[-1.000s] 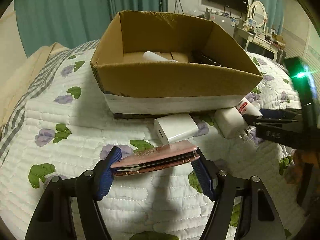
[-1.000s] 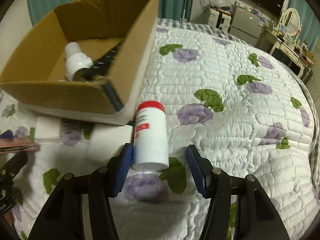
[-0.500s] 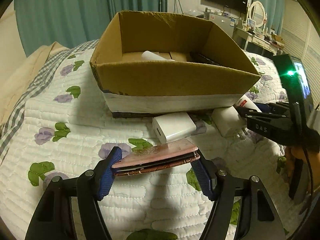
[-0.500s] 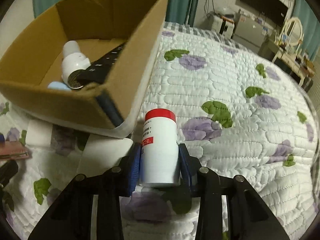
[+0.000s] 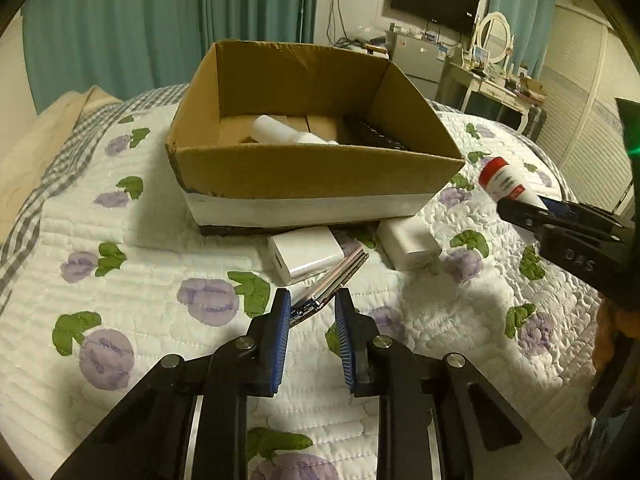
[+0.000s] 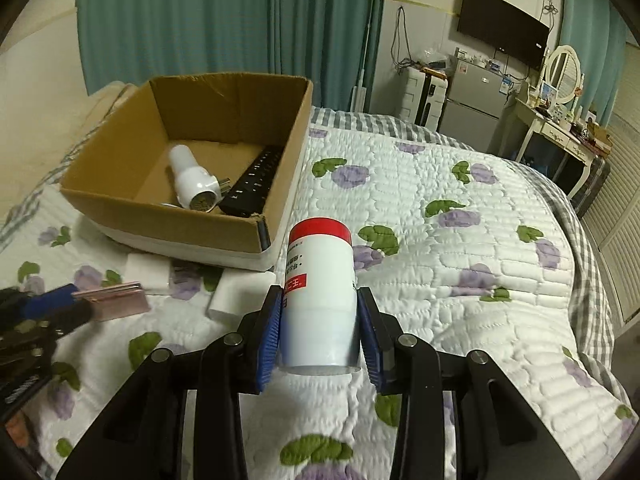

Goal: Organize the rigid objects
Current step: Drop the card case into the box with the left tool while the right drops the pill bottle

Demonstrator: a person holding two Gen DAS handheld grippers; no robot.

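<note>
My left gripper (image 5: pixel 310 312) is shut on a thin pink phone (image 5: pixel 334 280), held edge-up above the quilt; the phone also shows in the right wrist view (image 6: pixel 114 300). My right gripper (image 6: pixel 320 320) is shut on a white bottle with a red cap (image 6: pixel 320 292), lifted off the bed to the right of the cardboard box (image 6: pixel 168 224); the bottle also shows in the left wrist view (image 5: pixel 506 186). The box (image 5: pixel 312 184) holds a white plug-shaped item (image 6: pixel 192 178) and a black remote (image 6: pixel 254 182).
Two white chargers (image 5: pixel 306 254) (image 5: pixel 410 242) lie on the flowered quilt in front of the box. Teal curtains hang behind. A fridge (image 6: pixel 474 108), a wall TV and a dressing table (image 6: pixel 560 124) stand at the back right.
The left gripper closed further and the phone turned from flat to edge-up, lifted. The right gripper closed on the bottle and raised it off the quilt.
</note>
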